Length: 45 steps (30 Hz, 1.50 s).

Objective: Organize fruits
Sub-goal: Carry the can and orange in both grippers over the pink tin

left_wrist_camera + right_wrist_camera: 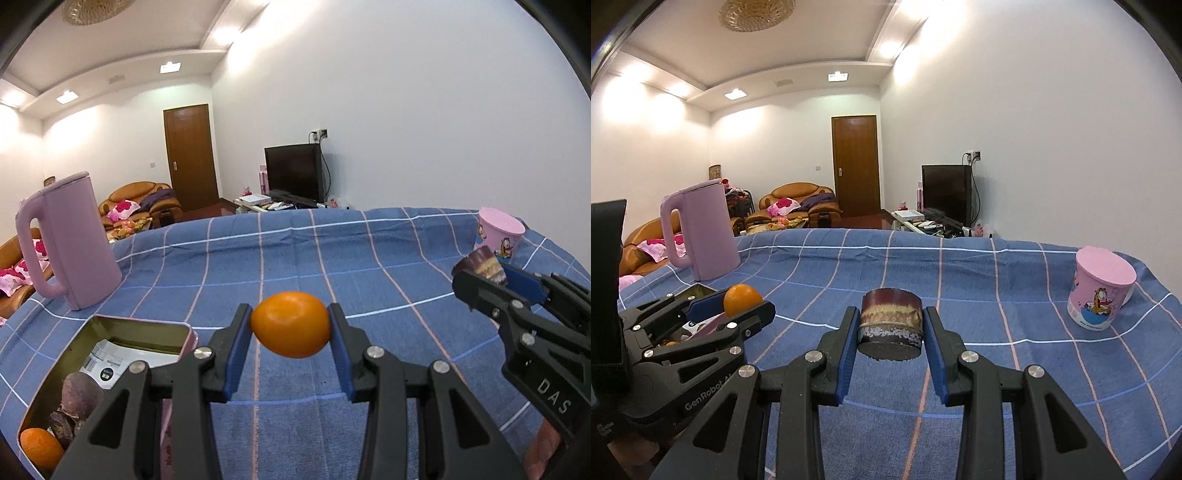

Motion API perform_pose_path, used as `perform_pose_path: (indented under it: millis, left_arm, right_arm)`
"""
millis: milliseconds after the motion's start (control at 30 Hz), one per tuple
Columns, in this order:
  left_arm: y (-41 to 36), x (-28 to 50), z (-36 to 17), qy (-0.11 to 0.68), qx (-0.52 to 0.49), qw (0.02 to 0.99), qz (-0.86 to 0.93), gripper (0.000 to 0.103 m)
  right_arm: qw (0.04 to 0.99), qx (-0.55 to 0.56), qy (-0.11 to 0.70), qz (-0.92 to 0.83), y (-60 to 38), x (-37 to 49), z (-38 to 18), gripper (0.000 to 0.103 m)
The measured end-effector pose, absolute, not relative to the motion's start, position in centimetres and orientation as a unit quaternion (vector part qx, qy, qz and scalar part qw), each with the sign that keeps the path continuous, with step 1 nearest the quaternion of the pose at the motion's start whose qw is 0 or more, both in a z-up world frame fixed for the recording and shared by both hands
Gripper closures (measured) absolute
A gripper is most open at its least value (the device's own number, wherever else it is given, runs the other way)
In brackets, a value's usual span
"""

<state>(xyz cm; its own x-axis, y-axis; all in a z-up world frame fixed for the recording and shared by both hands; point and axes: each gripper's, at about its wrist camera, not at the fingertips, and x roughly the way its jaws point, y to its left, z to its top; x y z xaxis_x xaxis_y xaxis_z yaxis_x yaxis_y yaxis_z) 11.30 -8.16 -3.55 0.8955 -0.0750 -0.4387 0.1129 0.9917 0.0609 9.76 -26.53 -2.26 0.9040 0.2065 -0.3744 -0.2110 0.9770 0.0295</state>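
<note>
My left gripper (290, 315) is shut on an orange (291, 325), held above the blue checked cloth (332, 254). In the right wrist view this left gripper (738, 305) and its orange (741, 298) hover at the left. My right gripper (891, 318) is shut on a dark maroon, flat-topped round piece (890, 308) with a yellowish band. The left wrist view shows that right gripper (484, 274) and piece (482, 260) at the far right. An open pink tin box (140, 324) lies low on the left, holding a wrinkled dark purple fruit (81, 391) and another orange (40, 448).
A tall pink kettle (70, 240) stands behind the tin at the left of the table. A pink cartoon cup (1102, 288) stands near the far right edge. Beyond the table are sofas, a door and a TV (945, 192).
</note>
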Motion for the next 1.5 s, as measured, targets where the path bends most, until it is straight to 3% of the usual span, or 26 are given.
perform_pose_path:
  millis: [1000, 1500]
  left_arm:
    - [-7.3, 8.5, -2.8, 0.177, 0.039, 0.983, -0.026, 0.060]
    - [-4.8, 6.5, -3.0, 0.207, 0.024, 0.978, -0.023, 0.060]
  right_arm:
    - [0.983, -0.001, 0.150, 0.102, -26.6, 7.6, -1.6, 0.067]
    - [0.976, -0.001, 0.161, 0.143, -24.1, 6.4, -1.7, 0.067]
